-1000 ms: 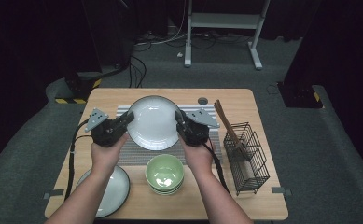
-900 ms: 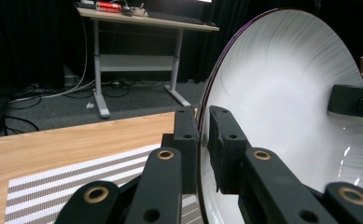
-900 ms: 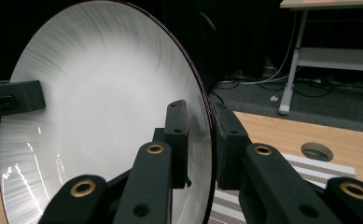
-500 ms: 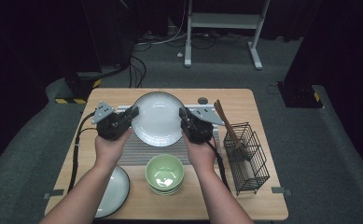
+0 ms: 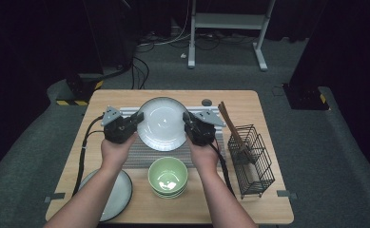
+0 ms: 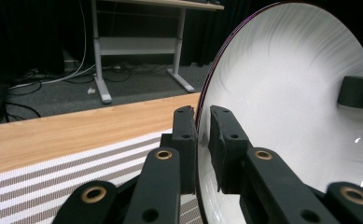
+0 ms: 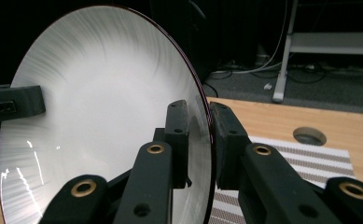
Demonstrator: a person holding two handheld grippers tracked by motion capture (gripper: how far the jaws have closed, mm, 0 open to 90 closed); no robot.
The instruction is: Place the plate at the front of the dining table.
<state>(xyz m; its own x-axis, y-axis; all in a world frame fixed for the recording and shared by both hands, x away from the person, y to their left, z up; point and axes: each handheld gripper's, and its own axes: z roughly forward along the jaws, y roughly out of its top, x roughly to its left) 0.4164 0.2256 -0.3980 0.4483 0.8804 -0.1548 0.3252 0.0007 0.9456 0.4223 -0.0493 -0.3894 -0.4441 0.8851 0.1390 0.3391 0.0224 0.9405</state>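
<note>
Plate (image 5: 161, 122) carried between two grippers above the striped mat (image 5: 140, 156).
Left gripper (image 5: 136, 119) and right gripper (image 5: 187, 118) each clamp opposite rim edges, likely to keep the plate steady; the green bowl (image 5: 168, 176) sits just beside the mat.

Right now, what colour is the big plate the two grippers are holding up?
The plate is white with a thin dark rim, faint streaks fanning outward; the right gripper view shows it best.

The plate (image 5: 162, 124) is held between the left gripper (image 5: 136, 121) and right gripper (image 5: 188, 121), above the mat (image 5: 140, 154) at the tabletop's (image 5: 249, 102) centre. Stacked bowls (image 5: 168, 177) sit near the front edge, the rack (image 5: 250, 159) by the right edge, a second plate (image 5: 117, 194) at the front-left corner.
</note>
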